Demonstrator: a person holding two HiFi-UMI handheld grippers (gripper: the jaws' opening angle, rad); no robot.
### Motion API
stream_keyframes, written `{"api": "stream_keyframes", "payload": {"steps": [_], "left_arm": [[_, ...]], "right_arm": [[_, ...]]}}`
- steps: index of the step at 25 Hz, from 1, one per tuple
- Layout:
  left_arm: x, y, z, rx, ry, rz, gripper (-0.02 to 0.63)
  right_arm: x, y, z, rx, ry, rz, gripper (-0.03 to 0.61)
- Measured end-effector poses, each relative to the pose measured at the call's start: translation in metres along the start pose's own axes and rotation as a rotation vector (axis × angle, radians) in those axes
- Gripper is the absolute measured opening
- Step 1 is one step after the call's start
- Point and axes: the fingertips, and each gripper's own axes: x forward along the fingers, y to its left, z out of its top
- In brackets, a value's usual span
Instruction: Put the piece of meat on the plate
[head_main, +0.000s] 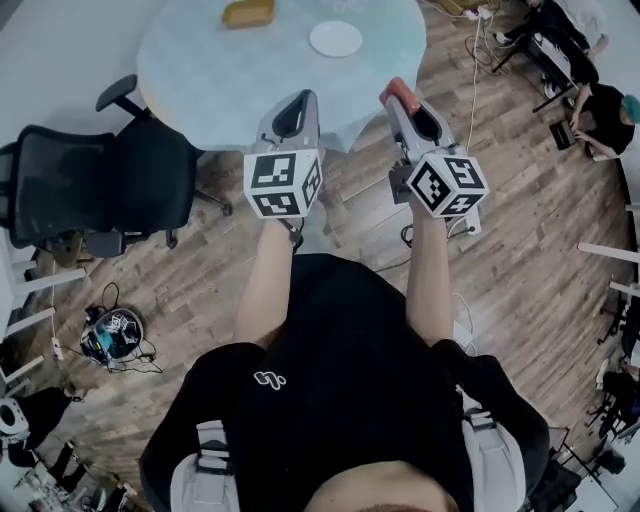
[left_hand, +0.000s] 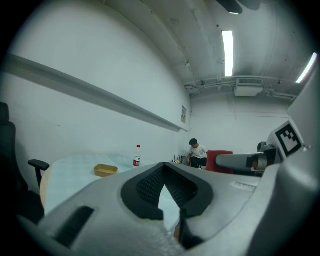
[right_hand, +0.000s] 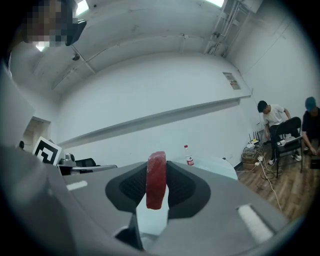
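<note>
- Your right claw (head_main: 403, 103) is clamped on the piece of meat (right_hand: 156, 179). The red slab stands upright between the two black pads, and its top and bottom ends stick out past them.
- So the meat is up in the air in that claw, not on anything. In the head view it sits over the near edge of the round worktop (head_main: 190, 65).
- Your left claw (head_main: 291, 113) is closed with nothing in it. In the left gripper view the pad tips meet at the far end, and all you see through the gap is the pale tablecloth.
- The white plate (head_main: 335, 38) is bare. It sits on the worktop's far side, well apart from both claws.
- A shallow tan tray (head_main: 248, 13) sits to the left of the plate, apart from it.
- A clear bottle with a red label (left_hand: 136, 155) stands upright on the worktop beyond the tray.
- A black office chair (head_main: 110, 180) is parked at the worktop's left side on the wood floor (head_main: 520, 200).
</note>
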Motion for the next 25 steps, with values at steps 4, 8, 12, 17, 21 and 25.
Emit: {"api": "stream_keyframes", "payload": {"steps": [4,8,12,17,21,25], "left_arm": [[0.067,0.043,0.007,-0.009,0.017,0.002,-0.006],[0.135,0.078,0.022,0.022,0.033,-0.022,-0.006],[0.188,0.115,0.032,0.029,0.041,-0.035,-0.006],[0.23,0.128,0.022,0.006,0.083,-0.042,-0.006],[0.257,0.126,0.007,-0.014,0.121,-0.031,-0.006],[0.269,0.125,-0.003,-0.025,0.148,-0.012,-0.006]], "right_arm": [[0.07,-0.029,0.005,-0.008,0.004,-0.025,0.103],[0.141,-0.056,0.017,-0.018,0.002,-0.051,0.103],[0.197,-0.072,0.021,-0.033,0.012,-0.079,0.103],[0.221,-0.101,0.008,-0.01,0.058,-0.118,0.103],[0.233,-0.128,-0.002,0.011,0.104,-0.124,0.103],[0.247,-0.146,-0.016,0.027,0.158,-0.11,0.103]]}}
